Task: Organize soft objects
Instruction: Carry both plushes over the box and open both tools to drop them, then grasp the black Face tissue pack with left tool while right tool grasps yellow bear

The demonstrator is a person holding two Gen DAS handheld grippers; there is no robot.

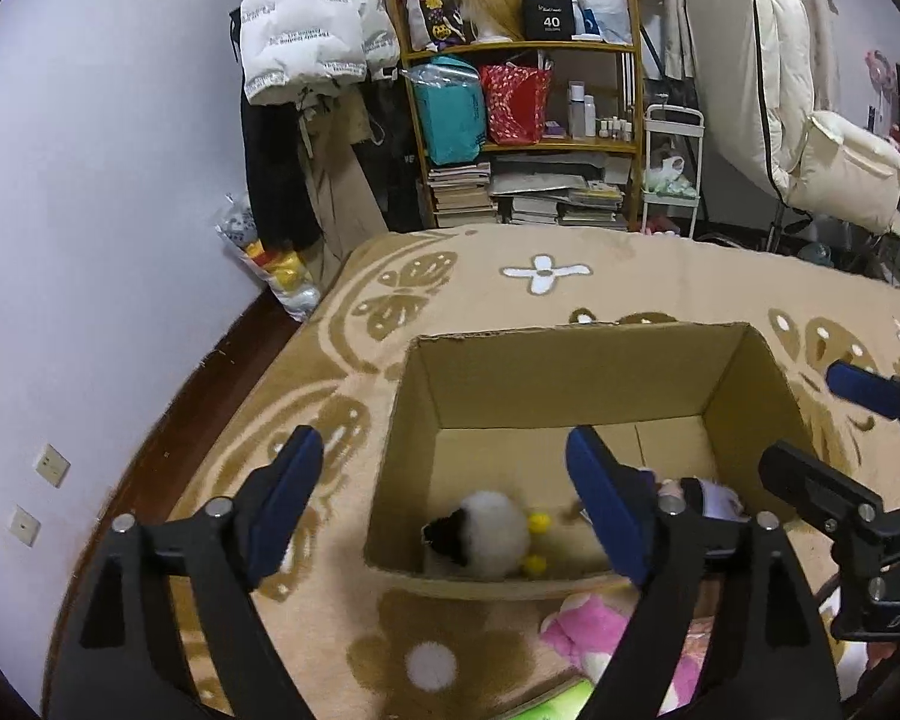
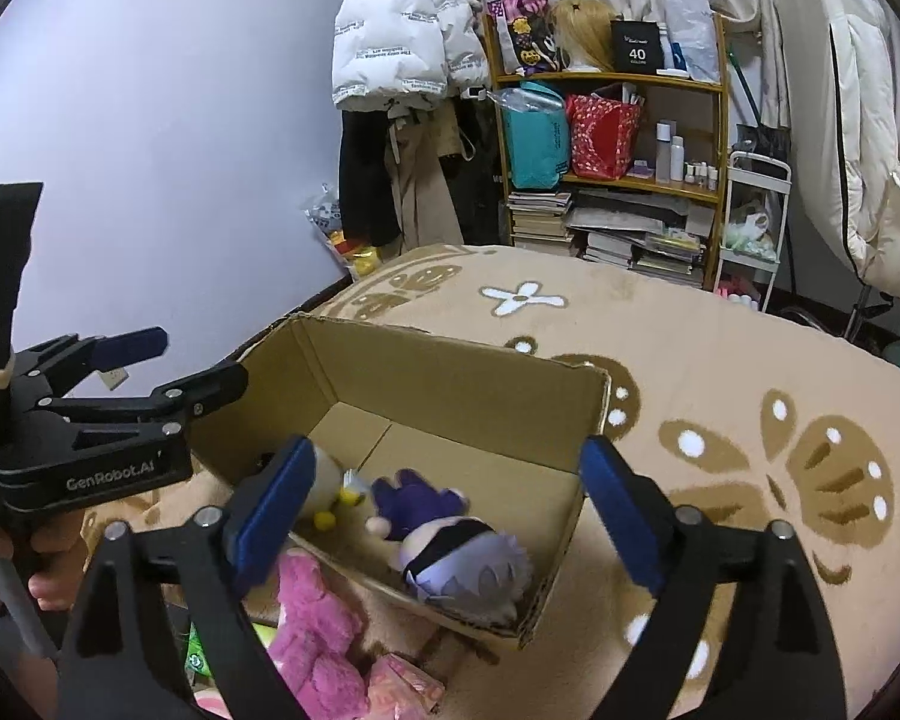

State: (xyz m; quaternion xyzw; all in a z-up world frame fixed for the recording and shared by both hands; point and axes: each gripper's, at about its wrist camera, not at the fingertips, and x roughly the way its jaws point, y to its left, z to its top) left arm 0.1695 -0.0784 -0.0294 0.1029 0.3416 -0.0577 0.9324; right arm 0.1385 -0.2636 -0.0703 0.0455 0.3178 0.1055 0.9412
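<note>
Nearest, the left gripper [image 1: 450, 504] has its jaws spread wide with nothing between them, above the box's near-left corner. The right gripper [image 2: 444, 504] is also spread wide and empty, above the box's near edge. Each is hand-held; part of a hand [image 2: 42, 576] shows under the left one.

Just in front of the box, outside it, a pink plush [image 2: 321, 630] lies on the blanket [image 2: 720, 360], with a green item [image 2: 201, 654] and a pink packet [image 2: 405, 687] beside it.

The open cardboard box [image 2: 450, 378] sits on the patterned tan blanket. Inside, by the near wall, lie a white plush [image 1: 492, 531] with yellow feet and a dark cap, and a doll [image 2: 450, 546] in purple with pale hair and a black band over the eyes. The rest of the box floor is bare.

Farther off, a shelf [image 1: 528, 48] holds bags, books and bottles, with coats hanging beside it.

Likely next: the pink plush. Risks: it lies close against the box wall, so a gripper coming down could snag the cardboard edge or shove the box. The two grippers are close together and could collide. A shallow pinch on loose fur may let the toy slip out over the rim.
</note>
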